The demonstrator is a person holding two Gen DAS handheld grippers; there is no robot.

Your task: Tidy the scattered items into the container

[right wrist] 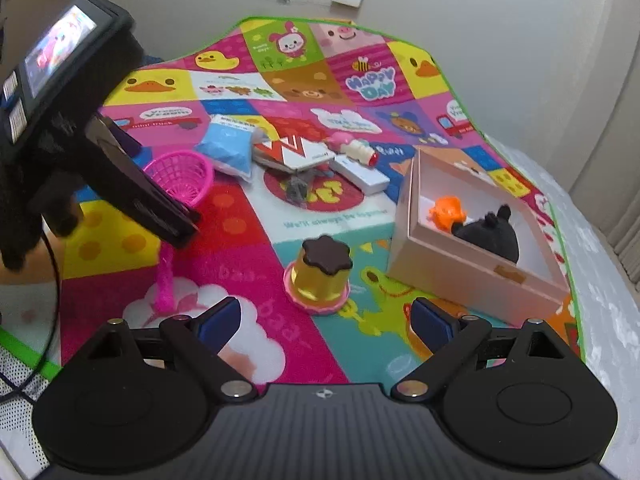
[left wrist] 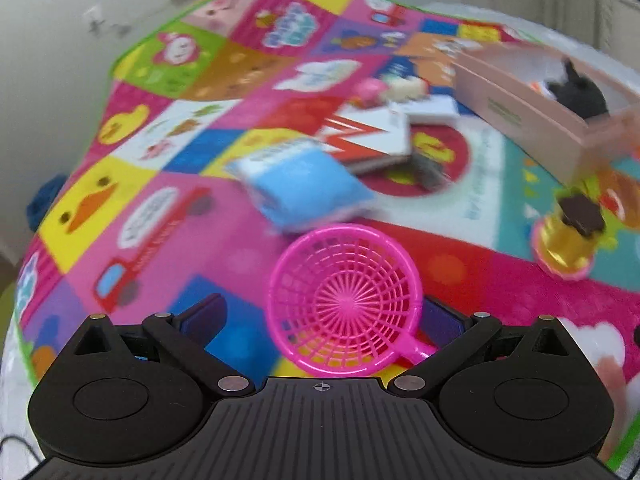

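The left claw [left wrist: 320, 312], spread wide, brackets the pink toy strainer [left wrist: 346, 296] on the play mat [right wrist: 248, 240]; the right claw [right wrist: 326, 320] hangs released. The pink box [right wrist: 476, 276] waits at two o'clock. A handle-side pinch looks surest.

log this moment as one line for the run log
left tool: open around pink strainer | right tool: open, empty | box: holds black plush, orange toy | pudding toy: on mat
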